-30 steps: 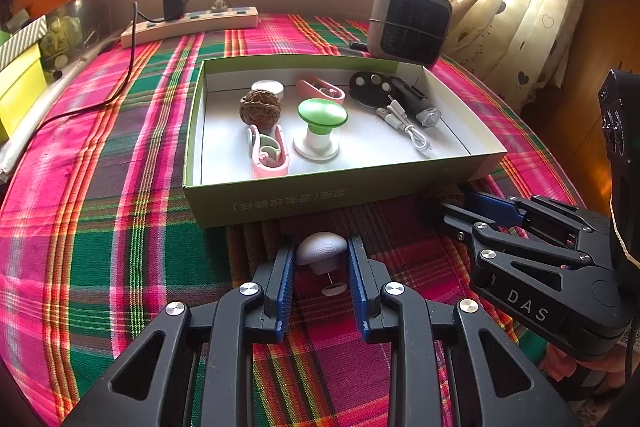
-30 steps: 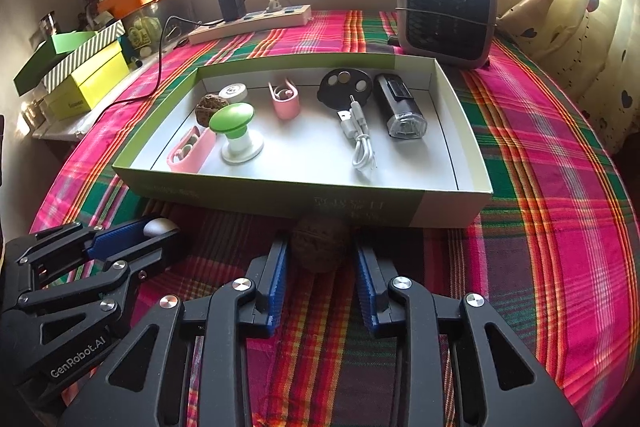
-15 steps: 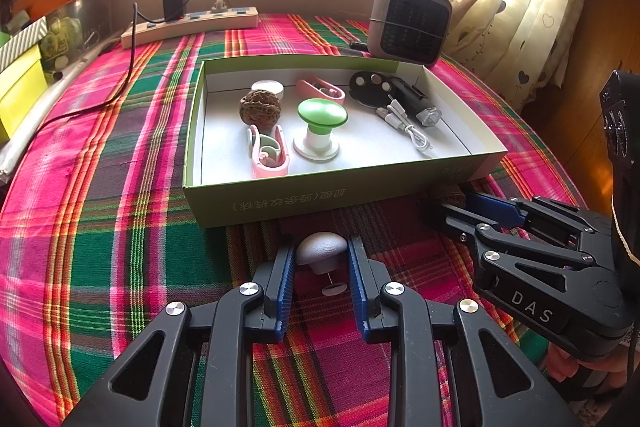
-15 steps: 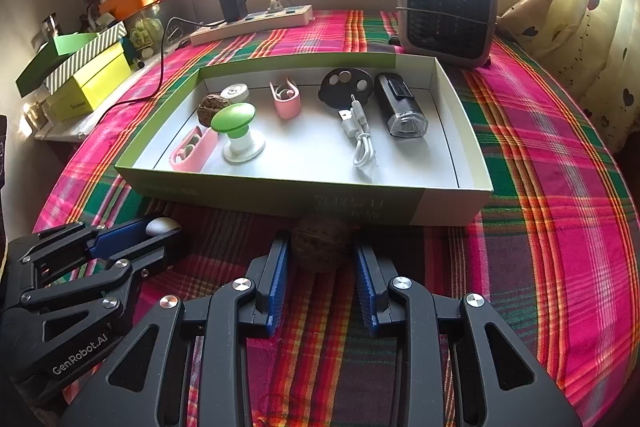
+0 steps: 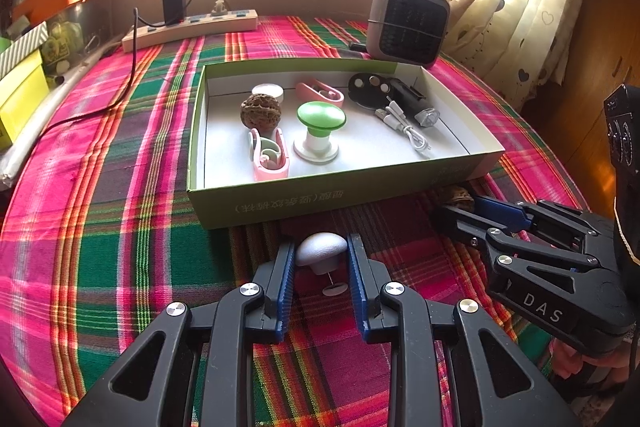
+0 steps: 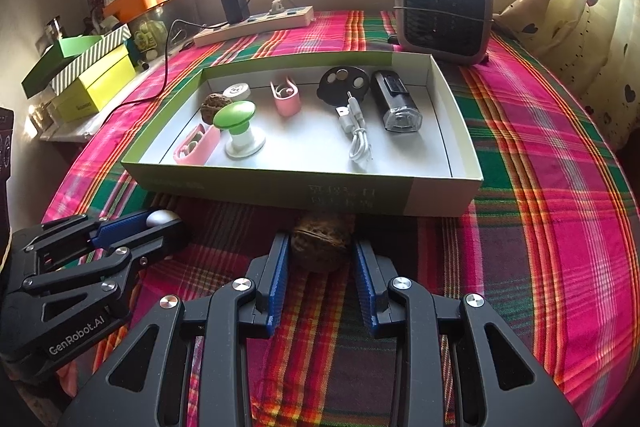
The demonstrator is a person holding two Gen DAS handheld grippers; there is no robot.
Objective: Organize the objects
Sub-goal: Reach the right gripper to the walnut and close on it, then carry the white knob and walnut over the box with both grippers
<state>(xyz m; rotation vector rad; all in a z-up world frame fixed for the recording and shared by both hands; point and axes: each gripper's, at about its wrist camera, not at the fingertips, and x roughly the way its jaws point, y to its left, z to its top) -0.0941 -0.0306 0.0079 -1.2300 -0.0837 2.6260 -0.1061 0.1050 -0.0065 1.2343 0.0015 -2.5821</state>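
Observation:
My left gripper is shut on a white mushroom-shaped knob, held just above the plaid cloth in front of the green box. My right gripper has its pads against a brown walnut that lies close to the box's front wall. In the left wrist view the right gripper is at the right with the walnut at its tips. In the right wrist view the left gripper is at the left.
The box holds a second walnut, a green-capped knob, two pink clips, a white cable, a black torch and a black disc. A small heater and a power strip stand behind it.
Almost nothing has changed. Both grippers stay in front of the box with the same objects between their pads.

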